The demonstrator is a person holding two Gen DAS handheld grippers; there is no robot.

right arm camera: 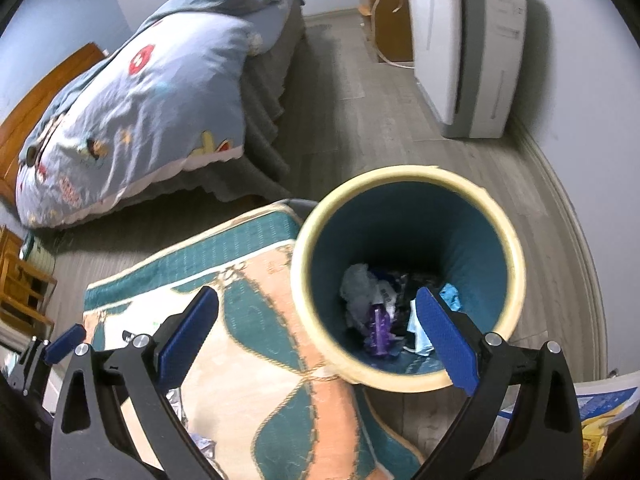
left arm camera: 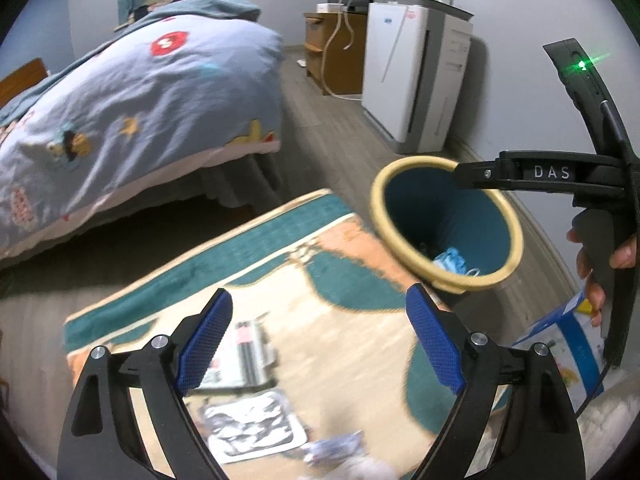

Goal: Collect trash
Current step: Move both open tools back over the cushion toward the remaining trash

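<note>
The bin [right arm camera: 408, 280], a teal tub with a cream rim, stands on the floor at the edge of the rug [right arm camera: 256, 308], and it already holds a fair share of the job: crumpled white paper, a purple wrapper [right arm camera: 378, 326], a light-blue face mask [right arm camera: 420, 344] and other scraps lie on its bottom. So part of the collecting looks done.

The left gripper [left arm camera: 320, 340] hangs over the rug with its blue pads far apart and nothing between them. The right gripper [right arm camera: 320, 340] also stands wide and empty; from its own camera the bin's mouth sits at about one o'clock, partly behind its right finger.

Plenty is left. In the left view a flat printed packet [left arm camera: 244, 352] lies on the rug just beyond the left finger, at about eleven o'clock from the gripper's middle. A black-and-white printed sheet [left arm camera: 256, 424] lies nearer, at about seven o'clock, and a crumpled bluish wrapper [left arm camera: 336, 448] at six o'clock near the bottom edge. A blue and white box [left arm camera: 568, 344] stands at three o'clock, beside the person's hand [left arm camera: 592, 276]; whether it counts as trash I cannot tell.

I judge the task to be somewhere in its middle: both grippers are free for the next pick, and the rug litter comes next.
</note>
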